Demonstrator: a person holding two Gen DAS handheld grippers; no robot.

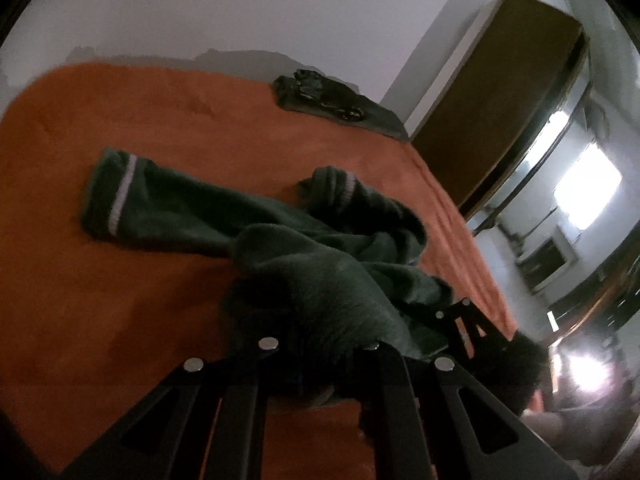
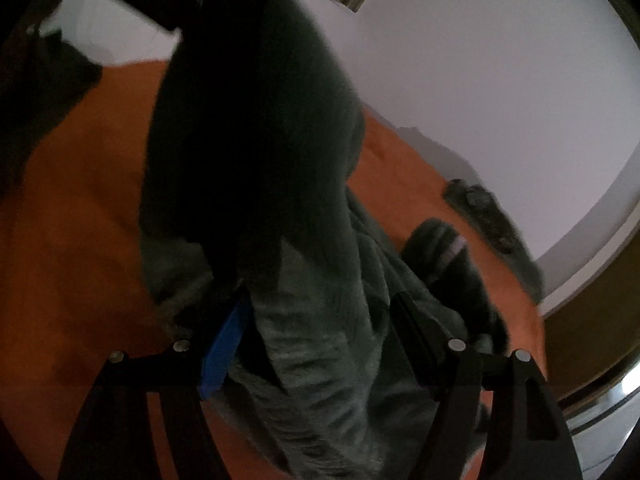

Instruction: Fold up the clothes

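Note:
A dark green fleece sweater (image 1: 320,248) lies crumpled on the orange bed cover (image 1: 120,300). Its two cuffs with a pale stripe (image 1: 120,192) (image 1: 346,186) point toward the wall. My left gripper (image 1: 316,344) is shut on a bunched fold of the sweater, and the cloth hides its fingertips. In the right wrist view the sweater (image 2: 320,360) rises in a dark column toward the top of the frame. It passes between the wide-apart fingers of my open right gripper (image 2: 320,328), whose blue pad (image 2: 224,352) touches the fabric. The right gripper's tip (image 1: 460,316) shows beside the cloth.
A folded dark garment (image 1: 340,100) (image 2: 492,224) sits at the bed's far corner by the white wall. A brown wardrobe (image 1: 500,92) stands past the bed's right edge. Bare orange cover (image 2: 80,220) stretches to the left of the sweater.

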